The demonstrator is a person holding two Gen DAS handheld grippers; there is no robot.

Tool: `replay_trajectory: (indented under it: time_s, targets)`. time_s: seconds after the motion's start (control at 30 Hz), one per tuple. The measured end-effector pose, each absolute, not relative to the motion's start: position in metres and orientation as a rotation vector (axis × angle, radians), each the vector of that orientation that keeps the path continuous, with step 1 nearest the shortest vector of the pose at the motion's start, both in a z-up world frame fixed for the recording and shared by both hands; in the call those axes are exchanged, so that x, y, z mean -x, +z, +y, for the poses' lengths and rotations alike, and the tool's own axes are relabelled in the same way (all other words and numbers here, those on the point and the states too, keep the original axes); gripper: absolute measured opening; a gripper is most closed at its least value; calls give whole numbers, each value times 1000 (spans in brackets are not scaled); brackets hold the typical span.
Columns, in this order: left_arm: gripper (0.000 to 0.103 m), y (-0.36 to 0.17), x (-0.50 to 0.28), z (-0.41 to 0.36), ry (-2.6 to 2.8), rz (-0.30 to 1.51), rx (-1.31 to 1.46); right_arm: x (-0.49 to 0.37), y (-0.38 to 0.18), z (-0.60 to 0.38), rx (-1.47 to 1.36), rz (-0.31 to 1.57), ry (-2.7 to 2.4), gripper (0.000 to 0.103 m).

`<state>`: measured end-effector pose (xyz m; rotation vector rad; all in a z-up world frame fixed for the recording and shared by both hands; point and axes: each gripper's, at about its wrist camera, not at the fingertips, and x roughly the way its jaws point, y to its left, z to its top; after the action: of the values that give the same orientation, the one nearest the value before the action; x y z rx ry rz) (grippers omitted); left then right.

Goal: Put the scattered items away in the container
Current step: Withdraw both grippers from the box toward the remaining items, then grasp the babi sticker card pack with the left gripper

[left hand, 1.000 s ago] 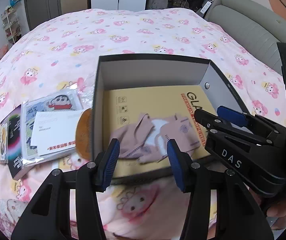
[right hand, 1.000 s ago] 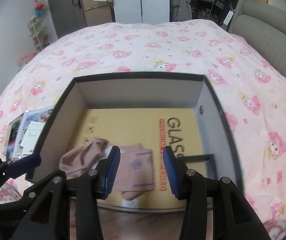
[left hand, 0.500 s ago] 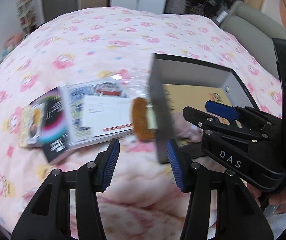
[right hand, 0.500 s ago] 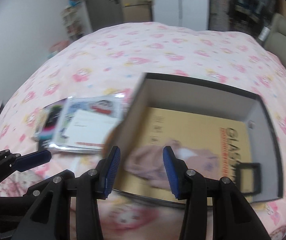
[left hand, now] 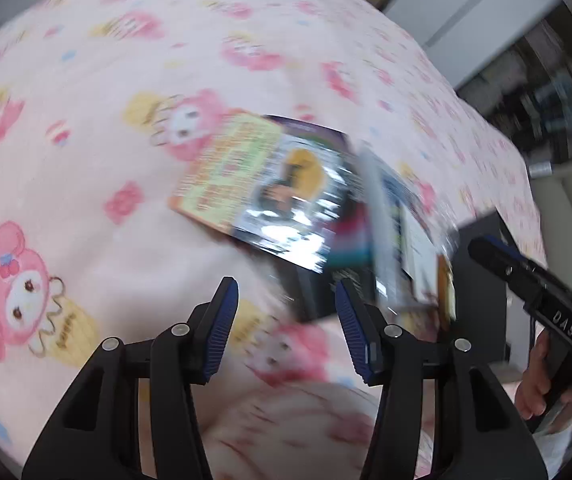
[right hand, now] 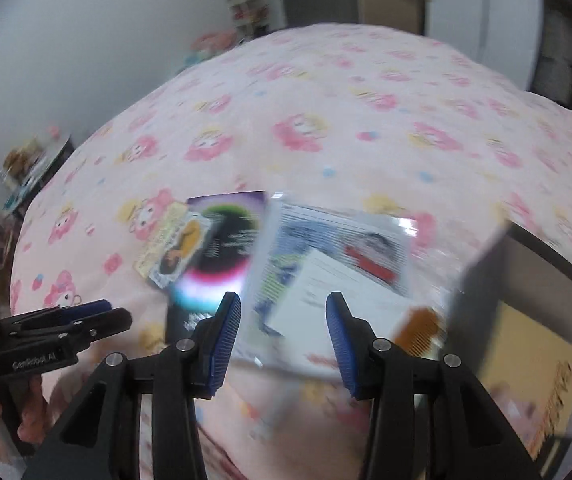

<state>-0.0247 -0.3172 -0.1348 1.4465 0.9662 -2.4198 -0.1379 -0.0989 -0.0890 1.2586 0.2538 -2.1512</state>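
Observation:
Scattered items lie on the pink bedspread: a yellow card packet, a dark booklet, a clear sleeve with a cartoon picture and white paper, and an orange comb. The dark box stands to their right, with a yellow sheet on its floor. My left gripper hovers open over the booklet's near edge. My right gripper hangs open over the sleeve's near edge. Neither holds anything. The view is blurred.
The bedspread stretches away behind the items. A grey wall, shelves and cupboards stand beyond the bed. A person's hand holds the right gripper's handle beside the box, and the left gripper shows at the left.
Both grippers have swung left, away from the box with the pink garment in it, to above the scattered items. Both have rolled. The jaws stand as wide as before.

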Motion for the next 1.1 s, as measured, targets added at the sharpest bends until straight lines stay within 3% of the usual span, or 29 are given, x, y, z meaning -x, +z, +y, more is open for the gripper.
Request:
replay_trajectory:
  time_s: [0.17,0.37,0.53,0.67,1.1]
  targets:
    - [52,-167,24,-355,-2350,1239,-1418,160,-114,-149,-1325,285,-2056,40]
    - [52,-190,36,-364,-2336,1423,-1445,189,-129,-193,-1329,268,-2025,40]
    - [52,-196,43,-367,-2312,1441,-1442,207,-148,-221,-1327,343,-2024,40]
    - [52,-187,43,-368,-2339,1408,-1394,208,-166,-226,-1389,300,-1937,40]
    - [52,-167,28,-378,-2321,1317,-1284,135,-152,-215,-1391,342,-1716,40]
